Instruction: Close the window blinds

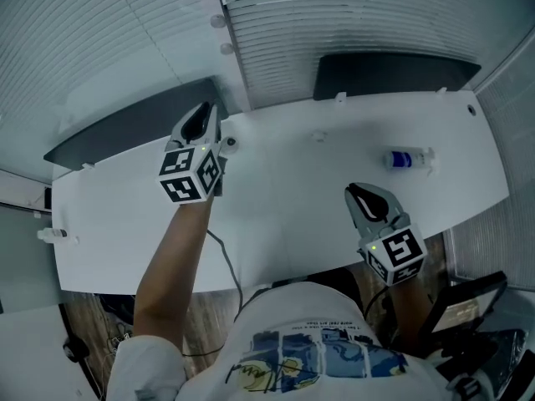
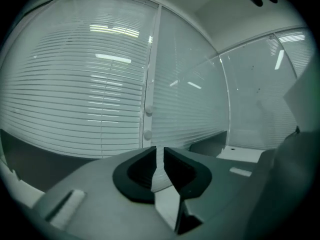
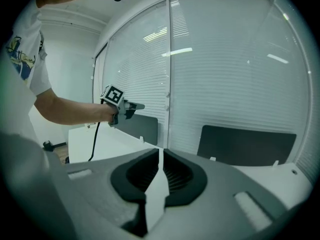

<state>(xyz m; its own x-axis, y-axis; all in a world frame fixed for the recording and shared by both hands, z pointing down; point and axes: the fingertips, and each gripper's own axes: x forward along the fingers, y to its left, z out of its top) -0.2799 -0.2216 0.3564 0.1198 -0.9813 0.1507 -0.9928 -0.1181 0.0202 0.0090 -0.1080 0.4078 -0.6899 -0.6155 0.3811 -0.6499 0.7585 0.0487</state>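
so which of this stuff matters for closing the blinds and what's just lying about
For the job: blinds; two knobs on the window frame, likely their controls; left gripper, pointed that way.
Lying about: bottle on the desk; dark desk screens; cable.

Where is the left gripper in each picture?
Head view: left gripper left of centre, above the desk's far edge.
Left gripper view: the gripper itself, bottom centre.
Right gripper view: gripper left of centre, mid height.
Shared landmark: the white post between the blinds.
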